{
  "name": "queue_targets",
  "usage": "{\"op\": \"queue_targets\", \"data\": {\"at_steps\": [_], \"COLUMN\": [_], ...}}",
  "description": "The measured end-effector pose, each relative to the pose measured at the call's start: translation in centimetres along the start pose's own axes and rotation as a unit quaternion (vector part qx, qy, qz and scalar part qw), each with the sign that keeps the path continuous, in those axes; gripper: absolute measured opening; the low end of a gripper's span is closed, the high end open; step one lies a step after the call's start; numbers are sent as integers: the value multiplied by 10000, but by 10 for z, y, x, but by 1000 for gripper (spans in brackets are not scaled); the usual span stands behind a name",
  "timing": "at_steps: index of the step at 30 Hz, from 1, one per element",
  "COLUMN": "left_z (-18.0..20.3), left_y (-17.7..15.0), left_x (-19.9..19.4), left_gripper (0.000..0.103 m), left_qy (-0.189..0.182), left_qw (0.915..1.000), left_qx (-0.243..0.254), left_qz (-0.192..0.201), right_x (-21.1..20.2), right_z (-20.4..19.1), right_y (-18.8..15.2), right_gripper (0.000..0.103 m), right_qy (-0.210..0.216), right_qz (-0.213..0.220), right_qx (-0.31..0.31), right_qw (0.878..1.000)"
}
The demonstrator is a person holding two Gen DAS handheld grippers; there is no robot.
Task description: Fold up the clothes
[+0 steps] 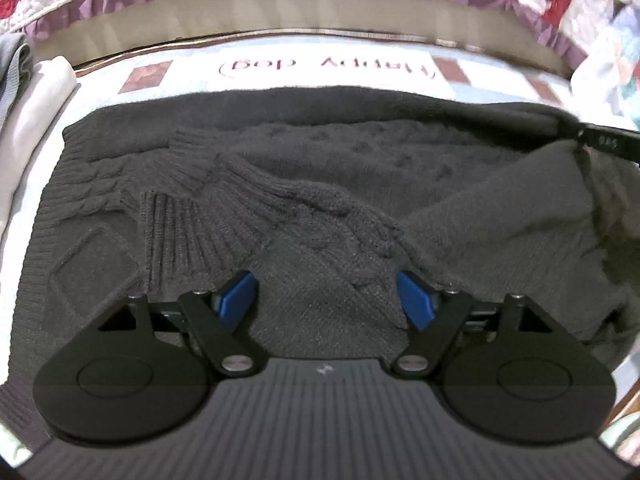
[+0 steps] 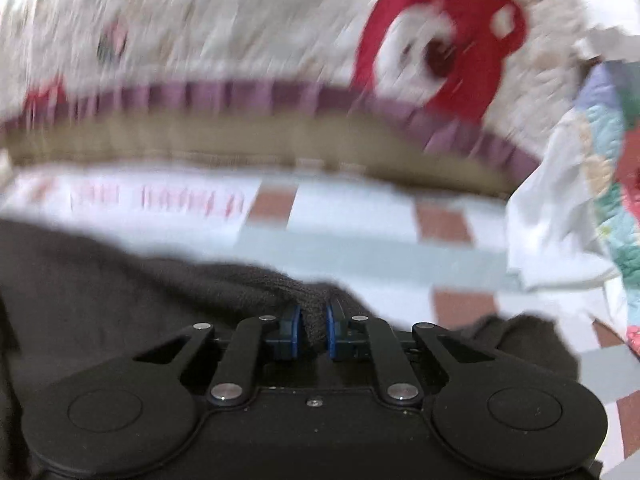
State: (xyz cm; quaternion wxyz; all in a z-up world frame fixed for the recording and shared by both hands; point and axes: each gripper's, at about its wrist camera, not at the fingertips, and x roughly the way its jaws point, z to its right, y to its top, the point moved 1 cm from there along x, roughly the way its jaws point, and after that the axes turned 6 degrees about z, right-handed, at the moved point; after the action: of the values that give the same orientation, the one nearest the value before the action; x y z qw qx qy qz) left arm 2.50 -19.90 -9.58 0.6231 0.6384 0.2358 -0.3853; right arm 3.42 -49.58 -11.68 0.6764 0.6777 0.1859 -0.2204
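Note:
A dark grey cable-knit sweater [image 1: 320, 184] lies spread on a pale checked mat, its ribbed sleeves folded across the body. My left gripper [image 1: 326, 300] hovers low over the sweater's near part, open, with its blue pads [image 1: 236, 300] wide apart and knit fabric below them. The sweater's right side is lifted by a black tool [image 1: 608, 140] at its far right corner. In the blurred right wrist view, my right gripper [image 2: 313, 328] is shut on a bunched fold of the sweater [image 2: 256, 280], pinched between its blue pads [image 2: 295, 330].
The mat [image 1: 326, 67] bears pink lettering and brown squares. A white folded cloth [image 1: 44, 120] and a grey item [image 1: 14, 64] lie at the left. A bed quilt with red bears [image 2: 440, 52] and a purple frill rises behind. A patchwork quilt [image 2: 616, 184] hangs right.

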Motion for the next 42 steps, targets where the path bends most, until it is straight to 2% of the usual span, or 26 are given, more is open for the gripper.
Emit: {"op": "queue_targets", "data": {"at_steps": [1,2,6,9,12,18,23,30,32,35,37,38,40,41,42], "left_z": [-1,-1,-1,0,-1,20,34,33,33,32,34,35,37,38,38], "left_y": [0,0,-6,-6,3,25,26,17,15,13,14,14,13,13,12], "left_x": [-3,-4,7,8,5,0,22,29,31,32,29,28,26,24,24], "left_gripper": [78,78,78,78,78,78,78,78,79,79,79,79,79,79,79], "left_qy": [-62,-91,-42,-38,-291,-844,-442,-185,-93,-29,-76,-93,-114,-124,-129], "left_qw": [10000,9999,10000,10000,9994,9960,9988,9994,9993,9992,9992,9991,9988,9987,9987], "left_qx": [-8,-12,-46,21,-180,-266,-52,135,194,229,267,298,372,409,411], "left_qz": [65,101,-75,-56,30,103,-190,-265,-304,-314,-296,-291,-289,-288,-285], "right_x": [-2,3,29,26,21,11,11,4,7,23,25,22,12,12,12], "right_z": [3,4,3,4,7,0,2,6,9,24,46,56,75,82,87], "right_y": [2,0,-21,-15,-10,-8,-10,-11,-12,-12,-9,-7,-5,-4,-4], "right_gripper": [13,13,14,14,15,15,15,16,16,14,14,8,9,17,17], "right_qy": [25,47,171,215,233,188,252,392,438,680,1075,1190,1320,1271,1137], "right_qz": [98,10,-641,-682,-763,-770,-785,-803,-742,-370,36,295,833,736,496], "right_qx": [51,50,169,239,342,144,196,293,376,763,1580,1909,2484,2628,2625], "right_qw": [9999,10000,9977,9972,9962,9968,9964,9956,9956,9941,9816,9739,9560,9536,9569]}}
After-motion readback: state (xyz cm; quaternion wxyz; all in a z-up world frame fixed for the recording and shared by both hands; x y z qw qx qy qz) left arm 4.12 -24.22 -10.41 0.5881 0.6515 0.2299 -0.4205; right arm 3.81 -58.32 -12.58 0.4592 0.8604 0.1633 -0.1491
